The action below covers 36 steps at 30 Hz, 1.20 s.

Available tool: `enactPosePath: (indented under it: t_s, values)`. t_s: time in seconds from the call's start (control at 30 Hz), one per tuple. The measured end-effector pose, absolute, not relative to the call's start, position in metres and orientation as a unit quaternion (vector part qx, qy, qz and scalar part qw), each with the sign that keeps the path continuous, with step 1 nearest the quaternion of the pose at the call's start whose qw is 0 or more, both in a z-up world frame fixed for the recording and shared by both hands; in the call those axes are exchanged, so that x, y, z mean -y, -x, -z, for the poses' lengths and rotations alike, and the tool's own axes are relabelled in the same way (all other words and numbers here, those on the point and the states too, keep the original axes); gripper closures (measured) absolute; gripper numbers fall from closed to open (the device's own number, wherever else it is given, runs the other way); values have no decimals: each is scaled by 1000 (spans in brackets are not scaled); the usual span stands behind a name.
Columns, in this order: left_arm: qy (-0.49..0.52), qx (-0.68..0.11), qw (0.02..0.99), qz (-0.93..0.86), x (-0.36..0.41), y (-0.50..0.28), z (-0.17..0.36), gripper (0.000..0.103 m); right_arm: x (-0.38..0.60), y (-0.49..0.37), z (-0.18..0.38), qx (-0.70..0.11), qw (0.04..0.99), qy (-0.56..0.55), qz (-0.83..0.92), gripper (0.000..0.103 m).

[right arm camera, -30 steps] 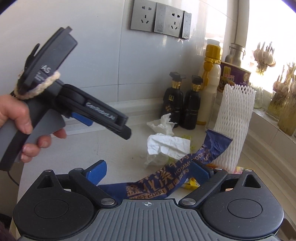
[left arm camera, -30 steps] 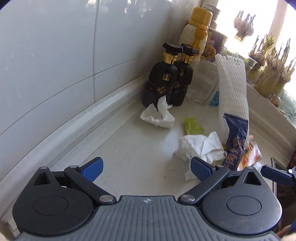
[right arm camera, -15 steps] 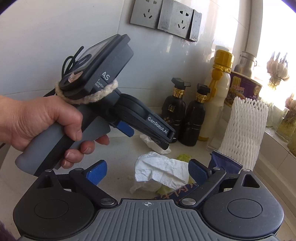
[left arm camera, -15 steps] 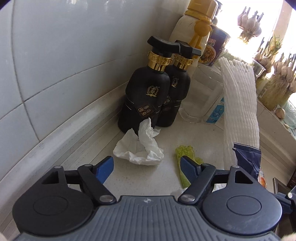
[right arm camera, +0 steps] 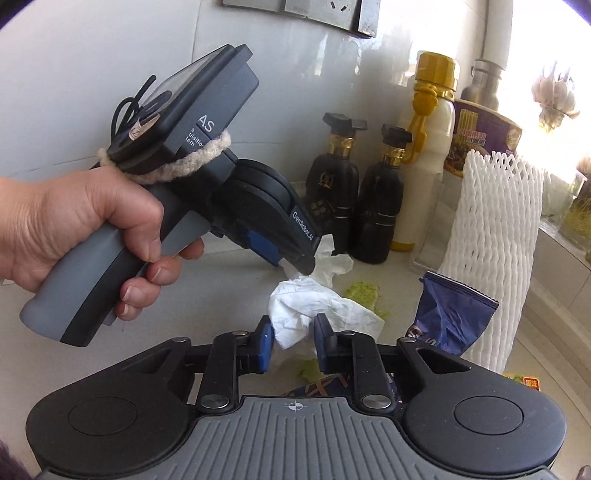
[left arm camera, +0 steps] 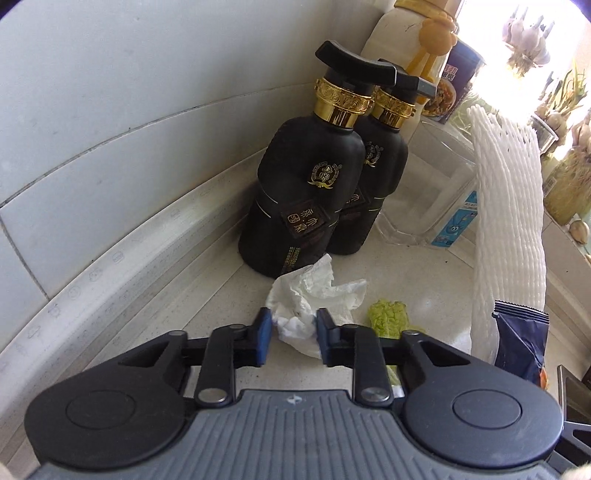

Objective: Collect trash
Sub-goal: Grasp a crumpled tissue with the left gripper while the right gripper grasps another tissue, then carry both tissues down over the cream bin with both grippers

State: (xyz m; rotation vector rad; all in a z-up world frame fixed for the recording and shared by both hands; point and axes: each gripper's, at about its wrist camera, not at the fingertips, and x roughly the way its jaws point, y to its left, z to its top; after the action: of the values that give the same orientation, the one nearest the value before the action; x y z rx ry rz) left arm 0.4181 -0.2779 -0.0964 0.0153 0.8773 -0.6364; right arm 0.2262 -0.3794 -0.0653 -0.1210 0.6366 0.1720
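Close to two black pump bottles (left arm camera: 306,192), a crumpled white tissue (left arm camera: 314,291) lies on the pale counter. My left gripper (left arm camera: 293,334) is closing its jaws on that tissue's near end, and both blue pads touch it. In the right wrist view a hand holds the left gripper (right arm camera: 295,264), tips down on the far tissue (right arm camera: 334,264). A second, nearer tissue (right arm camera: 314,306) has its front fold between the pads of my right gripper (right arm camera: 293,341), whose jaws are also closing. A green leaf scrap (left arm camera: 388,317), a blue snack wrapper (right arm camera: 450,317) and a white foam net sleeve (right arm camera: 495,240) lie to the right.
A tiled wall and raised counter edge (left arm camera: 122,254) run along the left. Behind the black bottles stand a white bottle with a yellow cap (right arm camera: 428,155), a clear container (left arm camera: 428,192) and a noodle cup (right arm camera: 480,136). Wall sockets (right arm camera: 321,14) are above; garlic hangs by the window.
Both grippers moved forward and down toward the bottles. Their jaws went from wide open to narrow, each now around a crumpled tissue.
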Motion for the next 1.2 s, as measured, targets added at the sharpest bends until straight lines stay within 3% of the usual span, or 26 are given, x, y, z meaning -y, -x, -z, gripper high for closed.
enactPosePath:
  t_s: [0.07, 0.23, 1.2]
  values:
    - [-10, -414, 858, 304, 278, -417, 95, 91, 380, -226, 65, -310, 946, 51, -84, 94]
    - [-35, -400, 864, 303, 280, -410, 89, 94, 383, -225, 60, -301, 950, 29, -82, 99]
    - [1, -388, 880, 274, 200, -347, 50, 95, 386, -156, 9, -284, 953, -57, -84, 100]
